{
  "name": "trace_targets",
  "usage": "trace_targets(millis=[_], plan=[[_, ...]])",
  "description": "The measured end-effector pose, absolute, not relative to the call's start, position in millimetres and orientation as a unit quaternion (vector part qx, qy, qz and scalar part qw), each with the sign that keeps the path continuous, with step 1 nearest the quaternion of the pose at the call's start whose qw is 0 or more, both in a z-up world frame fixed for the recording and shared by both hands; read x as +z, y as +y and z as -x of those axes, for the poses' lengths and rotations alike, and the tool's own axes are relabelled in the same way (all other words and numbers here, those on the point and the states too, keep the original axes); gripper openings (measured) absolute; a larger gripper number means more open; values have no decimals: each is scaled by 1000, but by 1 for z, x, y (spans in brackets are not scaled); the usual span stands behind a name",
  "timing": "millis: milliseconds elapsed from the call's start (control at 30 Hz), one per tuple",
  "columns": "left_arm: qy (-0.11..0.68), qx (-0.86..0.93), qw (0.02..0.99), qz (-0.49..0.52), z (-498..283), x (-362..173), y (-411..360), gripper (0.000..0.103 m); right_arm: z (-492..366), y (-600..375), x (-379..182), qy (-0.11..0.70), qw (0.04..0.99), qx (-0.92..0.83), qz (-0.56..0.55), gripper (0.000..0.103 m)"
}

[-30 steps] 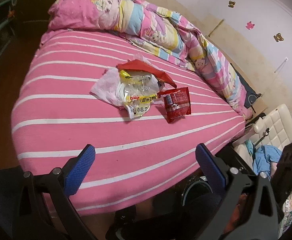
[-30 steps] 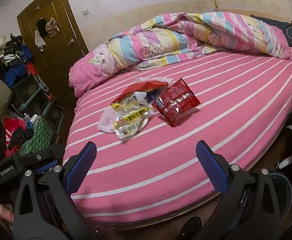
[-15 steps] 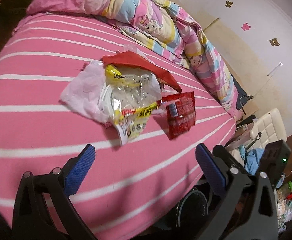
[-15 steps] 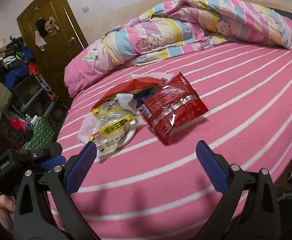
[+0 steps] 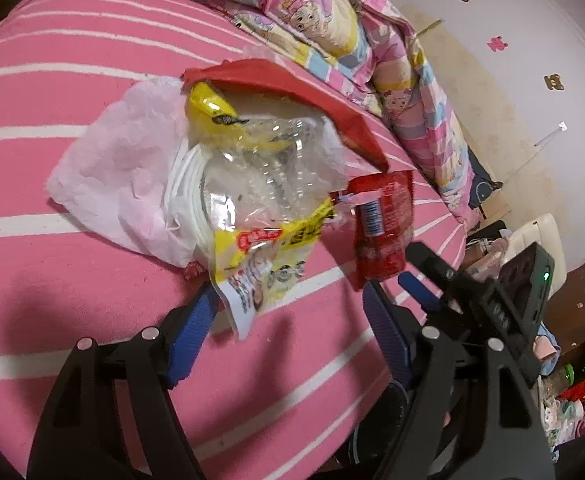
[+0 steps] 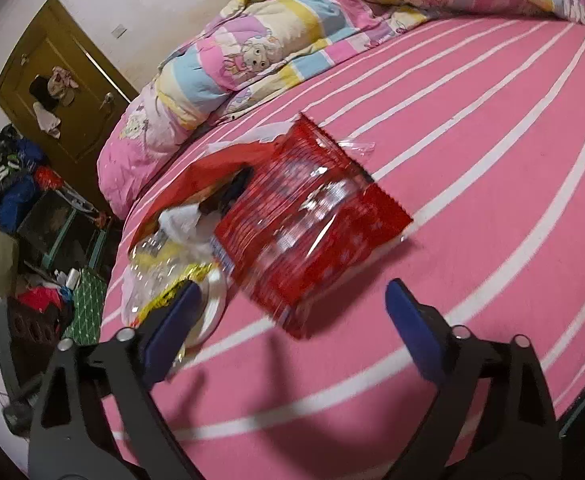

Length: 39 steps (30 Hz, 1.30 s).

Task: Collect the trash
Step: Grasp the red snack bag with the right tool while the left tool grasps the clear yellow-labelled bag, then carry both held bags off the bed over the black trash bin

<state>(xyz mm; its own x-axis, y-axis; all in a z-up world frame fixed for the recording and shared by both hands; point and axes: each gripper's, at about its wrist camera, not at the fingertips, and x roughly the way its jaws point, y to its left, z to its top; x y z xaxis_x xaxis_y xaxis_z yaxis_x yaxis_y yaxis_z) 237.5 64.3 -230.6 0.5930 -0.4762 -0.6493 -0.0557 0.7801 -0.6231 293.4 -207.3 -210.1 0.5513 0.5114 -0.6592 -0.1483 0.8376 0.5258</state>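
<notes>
A pile of trash lies on the pink striped bed [image 5: 72,280]: a yellow and clear snack bag [image 5: 260,240], a red snack packet [image 5: 384,220], a red wrapper [image 5: 292,88], a pink tissue [image 5: 120,168] and a white plate [image 5: 184,184]. My left gripper [image 5: 288,316] is open, its jaws either side of the yellow bag's near end. My right gripper [image 6: 292,308] is open just in front of the red packet [image 6: 308,232]; it also shows in the left wrist view [image 5: 416,280]. The yellow bag [image 6: 164,276] lies by its left finger.
A rumpled pastel quilt [image 6: 272,44] lies along the bed's far side. A brown door [image 6: 48,92] and cluttered floor items [image 6: 16,200] are to the left. A white padded chair [image 5: 540,236] and floor clutter stand past the bed's right edge.
Both grippers have moved forward and down toward the trash pile. The left one now straddles the yellow bag's end; the right one is close to the red packet.
</notes>
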Motion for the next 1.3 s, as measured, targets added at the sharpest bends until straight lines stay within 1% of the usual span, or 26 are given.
trace_targets(millis=[67, 133, 167, 200, 267, 300, 333, 367, 400, 433, 467, 533, 667, 833, 900, 1067, 1300], plan=[[437, -129, 834, 311, -242, -235, 64, 66, -301, -209, -217, 442, 847, 190, -226, 76], [436, -132, 832, 316, -245, -237, 64, 66, -306, -211, -224, 451, 838, 187, -243, 68], [435, -133, 832, 317, -246, -237, 64, 63, -308, -212, -227, 453, 834, 187, -252, 64], [435, -135, 831, 319, -248, -238, 64, 60, -308, -213, -227, 454, 833, 187, -254, 57], [437, -135, 830, 320, -249, -241, 65, 47, -309, -212, -226, 453, 836, 187, -247, 37], [437, -135, 829, 322, -250, -242, 65, 42, -307, -213, -224, 449, 842, 182, -238, 26], [438, -137, 827, 324, -250, -243, 66, 31, -306, -213, -222, 445, 845, 180, -234, 26], [438, -138, 827, 325, -250, -243, 65, 23, -304, -215, -218, 438, 849, 180, -233, 25], [437, -138, 827, 325, -250, -243, 65, 20, -303, -215, -217, 434, 852, 179, -230, 24], [433, -139, 829, 324, -249, -241, 65, 14, -302, -215, -215, 430, 856, 178, -226, 24], [431, -141, 831, 323, -248, -240, 64, 10, -299, -216, -213, 427, 859, 177, -221, 24], [422, -145, 837, 317, -243, -233, 62, 10, -296, -216, -210, 423, 862, 177, -217, 24], [406, -151, 848, 306, -233, -219, 58, 5, -283, -213, -197, 407, 875, 173, -196, 24], [381, -148, 858, 310, -215, -203, 59, 4, -258, -204, -177, 377, 898, 172, -148, 24], [370, -147, 862, 313, -208, -197, 59, 1, -248, -201, -169, 367, 904, 174, -133, 23], [337, -156, 876, 308, -184, -173, 55, 0, -222, -200, -146, 342, 916, 178, -108, 23], [307, -162, 883, 316, -148, -141, 49, 0, -169, -213, -108, 313, 926, 185, -102, 22]])
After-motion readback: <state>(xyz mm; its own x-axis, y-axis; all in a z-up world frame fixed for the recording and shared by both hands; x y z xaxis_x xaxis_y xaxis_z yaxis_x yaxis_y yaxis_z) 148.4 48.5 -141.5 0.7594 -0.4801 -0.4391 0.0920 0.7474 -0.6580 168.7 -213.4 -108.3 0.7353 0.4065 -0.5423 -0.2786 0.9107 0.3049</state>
